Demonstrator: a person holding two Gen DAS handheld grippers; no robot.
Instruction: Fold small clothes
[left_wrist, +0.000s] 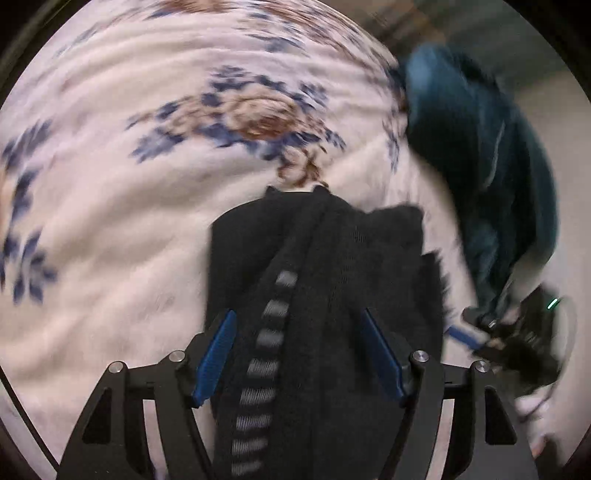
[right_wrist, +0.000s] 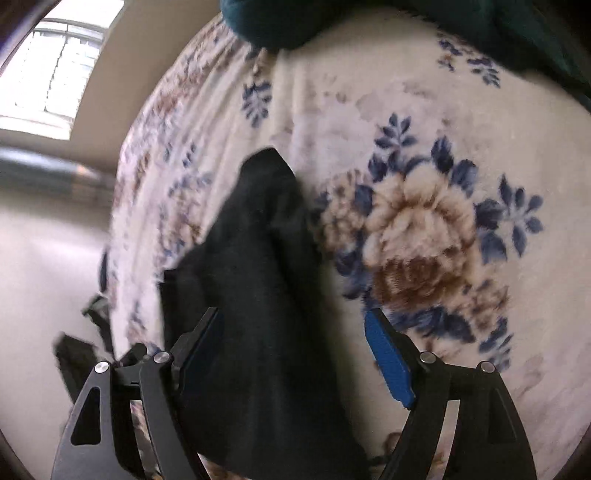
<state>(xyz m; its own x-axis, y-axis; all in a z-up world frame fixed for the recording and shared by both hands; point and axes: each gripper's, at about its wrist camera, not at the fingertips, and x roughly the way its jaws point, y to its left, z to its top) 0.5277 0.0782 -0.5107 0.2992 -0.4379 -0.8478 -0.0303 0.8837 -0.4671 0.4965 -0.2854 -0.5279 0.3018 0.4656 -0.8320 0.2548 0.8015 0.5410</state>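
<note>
Black garment (left_wrist: 332, 295) is lying on the floral blanket (left_wrist: 110, 221) between the spread pads of both released hand-held grippers, left (left_wrist: 299, 354) and right (right_wrist: 295, 354), neither clamping it.

We see soft, even daylight in both views, its source a glaring, blown-out window (right_wrist: 55, 74) at the far left of the right wrist view. Motion blur smears the floral blanket (left_wrist: 110, 206) in the left view. Fisheye bending curves everything toward the dark round edges.
</note>
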